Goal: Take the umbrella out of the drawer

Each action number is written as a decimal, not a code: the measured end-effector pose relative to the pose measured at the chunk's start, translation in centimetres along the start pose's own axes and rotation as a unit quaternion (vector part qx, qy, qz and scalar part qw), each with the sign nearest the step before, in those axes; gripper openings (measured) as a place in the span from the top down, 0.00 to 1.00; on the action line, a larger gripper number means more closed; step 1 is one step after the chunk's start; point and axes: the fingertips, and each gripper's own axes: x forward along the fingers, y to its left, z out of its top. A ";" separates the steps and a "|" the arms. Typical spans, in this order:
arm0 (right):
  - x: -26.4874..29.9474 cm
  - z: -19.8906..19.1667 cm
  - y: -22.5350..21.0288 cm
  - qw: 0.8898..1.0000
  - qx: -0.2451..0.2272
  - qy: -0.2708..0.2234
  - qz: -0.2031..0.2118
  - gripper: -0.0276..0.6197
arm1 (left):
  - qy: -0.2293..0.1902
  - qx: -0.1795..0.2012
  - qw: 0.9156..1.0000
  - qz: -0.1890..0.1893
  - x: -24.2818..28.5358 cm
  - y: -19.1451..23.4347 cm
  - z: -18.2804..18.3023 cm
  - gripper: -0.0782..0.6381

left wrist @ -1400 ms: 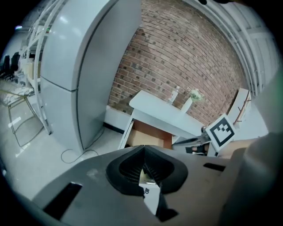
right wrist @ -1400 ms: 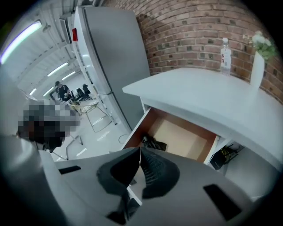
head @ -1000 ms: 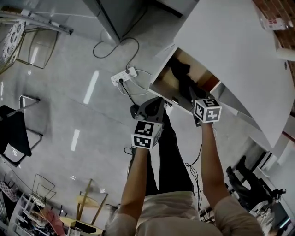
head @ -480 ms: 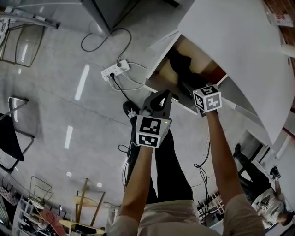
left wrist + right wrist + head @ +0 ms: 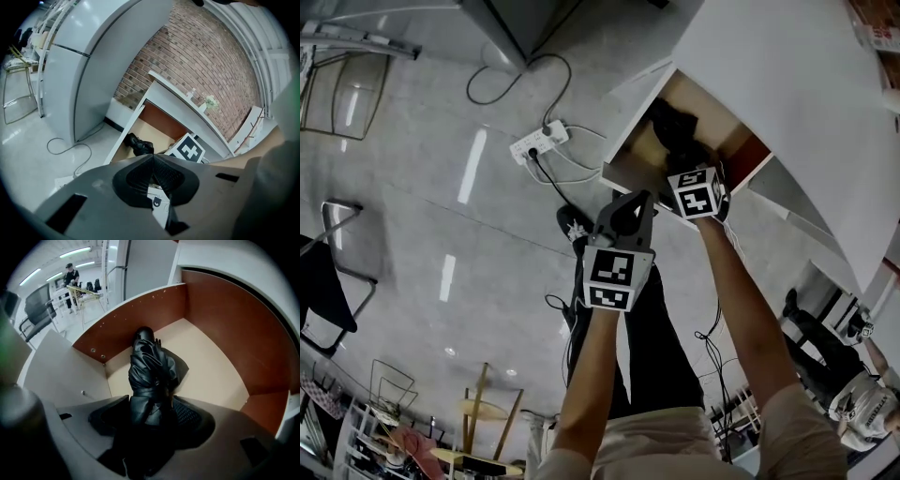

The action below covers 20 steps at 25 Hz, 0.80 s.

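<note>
A black folded umbrella point(image 5: 150, 376) lies on the floor of the open wooden drawer point(image 5: 211, 324), under the white desk top point(image 5: 787, 94). My right gripper point(image 5: 150, 411) points steeply down into the drawer. Its jaws are opening, and the umbrella's near end lies between them with a gap at the left pad. In the head view its marker cube point(image 5: 694, 190) covers the jaws, with the umbrella point(image 5: 673, 131) dark beyond it. My left gripper point(image 5: 628, 202) hangs shut and empty in front of the drawer's front panel point(image 5: 623, 169). In its own view the umbrella point(image 5: 140, 145) shows in the drawer.
A power strip point(image 5: 539, 141) with looped cables lies on the tiled floor left of the drawer. The person's shoe point(image 5: 575, 225) stands below it. A tall grey cabinet point(image 5: 93, 61) rises at the left, and chairs point(image 5: 337, 272) stand further left.
My right gripper has sunk from the drawer's front edge down into the drawer, over the umbrella. The left gripper has stayed in front of the drawer.
</note>
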 end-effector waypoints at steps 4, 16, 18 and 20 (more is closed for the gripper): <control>1.5 0.0 0.1 0.999 -0.020 0.033 -0.003 0.48 | -0.005 -0.001 1.000 0.011 0.0 1.2 0.4 0.88; 3.5 -0.2 -0.6 0.995 -0.017 0.082 -0.059 0.46 | -0.012 -0.017 0.999 0.042 -0.2 4.6 0.4 0.88; 3.5 -0.2 -0.4 0.995 -0.017 0.086 -0.054 0.46 | -0.014 -0.021 0.999 0.046 -0.4 4.9 0.4 0.88; 3.3 -0.1 -0.4 0.995 -0.020 0.085 -0.053 0.46 | -0.016 -0.023 0.998 0.048 -0.5 5.0 0.4 0.88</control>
